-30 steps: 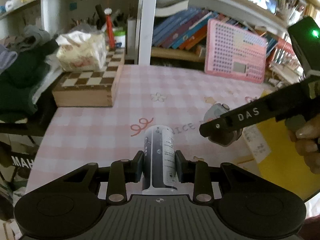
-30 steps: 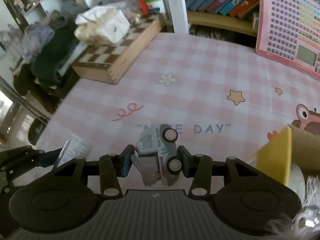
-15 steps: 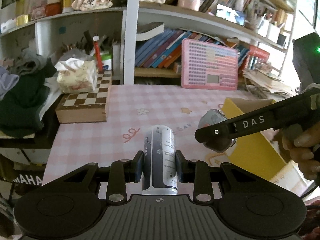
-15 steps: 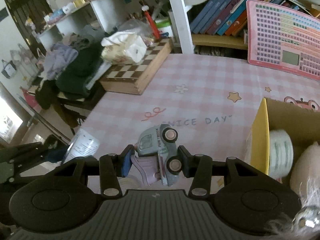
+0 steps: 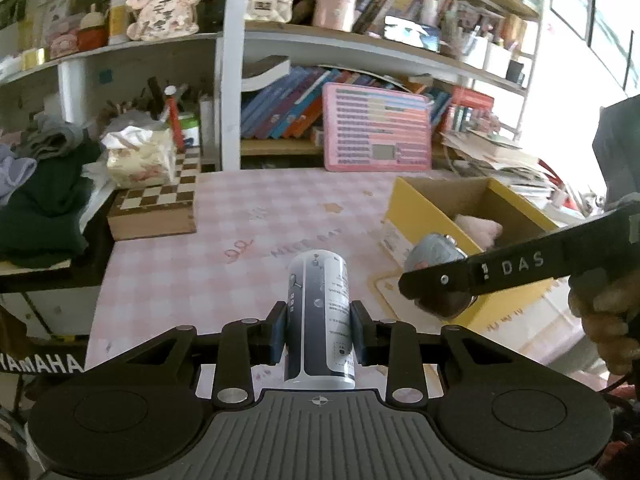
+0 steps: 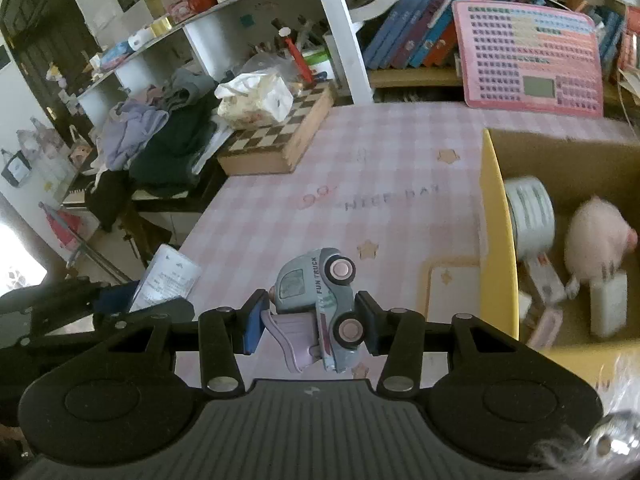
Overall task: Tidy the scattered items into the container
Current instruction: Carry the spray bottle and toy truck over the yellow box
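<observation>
Two grippers, each clamped on one item: left gripper [image 5: 319, 332] squeezes a grey-white can [image 5: 319, 316] upright between its pads, base cut off behind the gripper body; right gripper [image 6: 310, 320] pinches a pale-blue toy truck [image 6: 320, 308] tipped nose-up, its lilac rear partly hidden by the left pad. In the left wrist view the truck is mostly masked by the right gripper's black finger. One yellow cardboard box [image 6: 496, 232] sits at the table's right side, far wall cut off by the frame — inside: 1 tape roll [image 6: 530, 214], 1 pink plush [image 6: 596, 240], 1 white block [image 6: 608, 308], plus small blurred bits I can't make out. Pink check tablecloth [image 6: 360, 184] lies bare btwn box and 1 chessboard box [image 6: 276, 140] at the far-left edge. Both items are held above the cloth, left of the box.
</observation>
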The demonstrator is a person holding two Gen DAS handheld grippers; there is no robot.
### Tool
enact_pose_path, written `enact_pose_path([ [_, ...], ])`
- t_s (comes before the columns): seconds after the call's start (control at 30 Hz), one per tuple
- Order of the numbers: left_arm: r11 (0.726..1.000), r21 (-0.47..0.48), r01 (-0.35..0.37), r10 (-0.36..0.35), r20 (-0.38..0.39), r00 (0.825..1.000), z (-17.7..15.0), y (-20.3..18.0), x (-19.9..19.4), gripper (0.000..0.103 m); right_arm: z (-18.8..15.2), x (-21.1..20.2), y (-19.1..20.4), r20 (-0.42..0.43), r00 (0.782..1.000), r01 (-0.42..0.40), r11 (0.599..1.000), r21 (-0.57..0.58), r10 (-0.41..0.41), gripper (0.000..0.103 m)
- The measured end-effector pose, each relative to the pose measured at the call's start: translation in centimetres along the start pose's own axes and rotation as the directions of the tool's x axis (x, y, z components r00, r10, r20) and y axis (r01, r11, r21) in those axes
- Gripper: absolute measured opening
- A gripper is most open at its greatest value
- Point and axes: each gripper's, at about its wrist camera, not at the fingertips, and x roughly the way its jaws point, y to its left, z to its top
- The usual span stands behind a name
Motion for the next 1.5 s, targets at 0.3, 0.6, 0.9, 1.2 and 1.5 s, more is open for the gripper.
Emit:
enact_pose_path([
  [0.3, 0.996, 0.046, 0.078, -0.077, -0.02, 0.997, -2.0, -2.0, -2.1, 0.031, -4.6, -3.7, 0.0, 0.026, 0.998, 0.063, 0.994, 0.086, -0.065, 0.045],
  [0.6, 0.98, 0.113, 0.165, -0.161, -0.046, 0.986, -3.0, -4.3, -2.7, 0.031, -8.8, -6.8, -1.5, 0.038, 0.991, 0.116, 0.968, 0.222, -0.127, 0.045],
  [0.9, 0.944, 0.19, 0.269, -0.259, -0.075, 0.963, -3.2, -7.2, -1.9, 0.031, -11.6, -9.8, -3.0, 0.065, 0.974, 0.184, 0.929, 0.322, -0.215, 0.045],
  [1.2, 0.907, 0.237, 0.347, -0.334, -0.096, 0.938, -2.4, -9.9, -0.3, 0.031, -12.8, -12.0, -4.9, 0.069, 0.957, 0.235, 0.89, 0.391, -0.283, 0.045],
  [1.5, 0.896, 0.257, 0.362, -0.352, -0.089, 0.932, -0.6, -11.5, 1.3, 0.031, -11.8, -12.7, -7.1, 0.075, 0.948, 0.257, 0.882, 0.395, -0.309, 0.045],
])
